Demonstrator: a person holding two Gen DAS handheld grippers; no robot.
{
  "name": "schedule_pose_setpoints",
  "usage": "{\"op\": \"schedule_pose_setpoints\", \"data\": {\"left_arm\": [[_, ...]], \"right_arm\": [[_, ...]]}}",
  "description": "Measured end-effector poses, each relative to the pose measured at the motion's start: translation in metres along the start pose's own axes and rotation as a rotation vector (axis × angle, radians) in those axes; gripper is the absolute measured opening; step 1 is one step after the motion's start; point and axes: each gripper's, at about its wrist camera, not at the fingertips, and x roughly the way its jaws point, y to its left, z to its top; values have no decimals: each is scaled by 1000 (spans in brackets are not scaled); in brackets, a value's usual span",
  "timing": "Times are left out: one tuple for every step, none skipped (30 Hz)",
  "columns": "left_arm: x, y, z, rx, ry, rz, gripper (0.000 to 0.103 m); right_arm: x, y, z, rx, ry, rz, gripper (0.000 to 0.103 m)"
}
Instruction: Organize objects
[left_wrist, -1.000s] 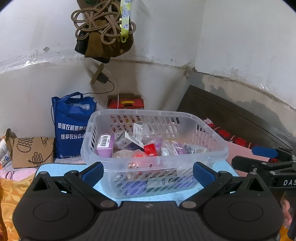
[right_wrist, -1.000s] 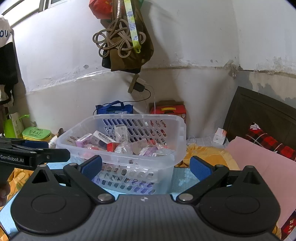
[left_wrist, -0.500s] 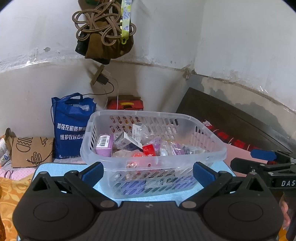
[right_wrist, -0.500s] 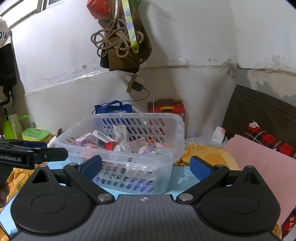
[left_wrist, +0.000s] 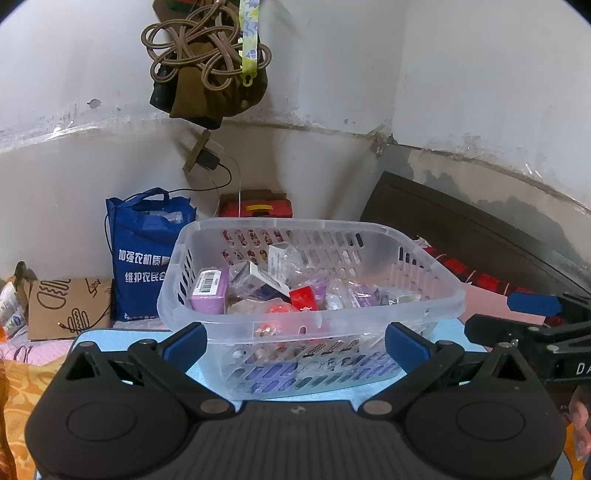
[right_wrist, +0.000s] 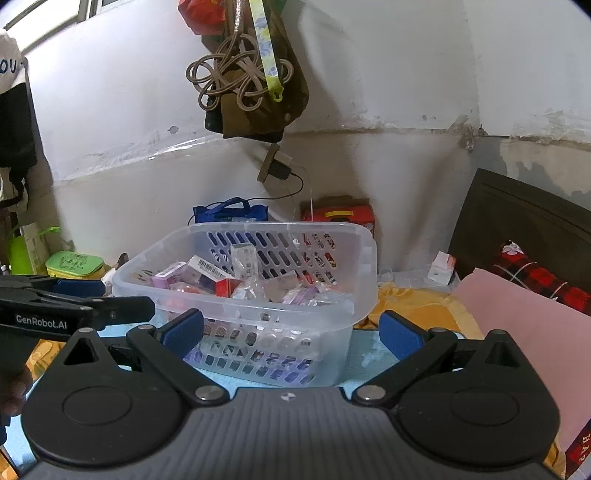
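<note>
basket (left_wrist: 310, 314): clear, slotted, upright on blue mat | contents: small boxes, packets piled loosely inside

1 clear basket (left_wrist: 310, 312), small packets heaped inside, too jumbled to count. Behind basket: 1 blue bag (left_wrist: 142, 254), 1 red box (left_wrist: 255, 208). 2 grippers (left_wrist: 295, 349) (right_wrist: 291, 334).
</note>
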Motion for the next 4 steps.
{"op": "schedule_pose_setpoints", "data": {"left_arm": [[0,0,0,1,-5,2,103],[1,0,-1,4,-6,5,103],[1,-1,-1,7,-9,8,103],[1,-1,-1,8,-15,9,103]], "right_arm": [[0,1,0,-2,1,-3,103],[1,1,-1,-2,2,-4,103],[2,0,-1,-2,3,-5,103],[2,-1,-1,2,3,-6,103]]}}
